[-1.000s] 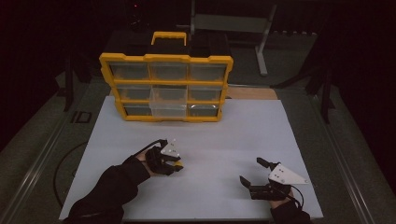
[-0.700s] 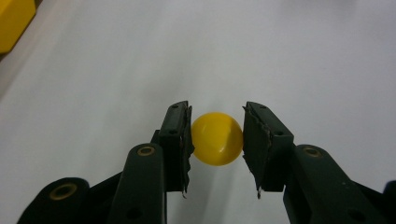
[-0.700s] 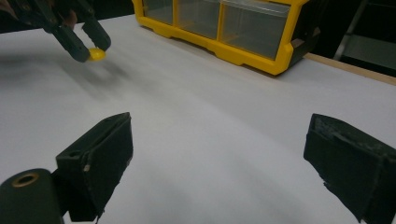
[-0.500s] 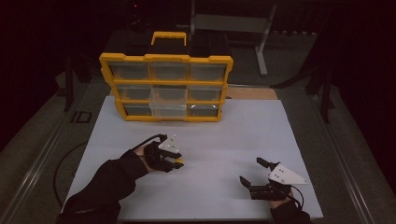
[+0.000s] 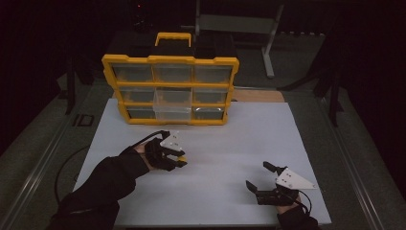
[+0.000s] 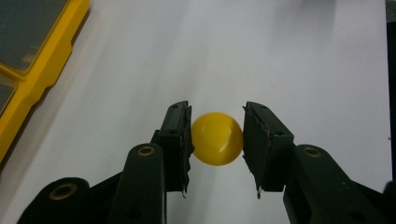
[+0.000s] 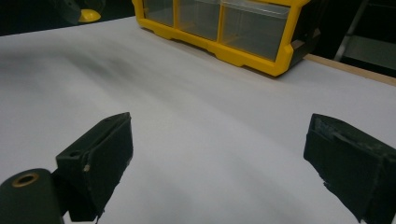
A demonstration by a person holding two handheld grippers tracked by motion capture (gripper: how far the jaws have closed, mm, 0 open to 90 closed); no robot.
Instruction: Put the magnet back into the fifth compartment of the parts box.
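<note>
White table (image 5: pixel 215 143), left gripper (image 6: pixel 216 135) clamped on yellow ball (image 6: pixel 217 138) — right gripper (image 7: pixel 217 158) wide open.

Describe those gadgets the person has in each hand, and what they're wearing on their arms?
Each hand holds a black two-jaw gripper: left gripper, right gripper. The jaws are blocky, with brass-coloured rivets and worn, frayed pads. A pale grey three-cornered plate with small holes tops each one. A thin black cable trails from the left. The sleeves are black.

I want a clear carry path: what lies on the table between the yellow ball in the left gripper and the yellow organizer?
Nothing: in the high view, bare white table separates the ball, clamped in the left gripper, from the organizer.
</note>
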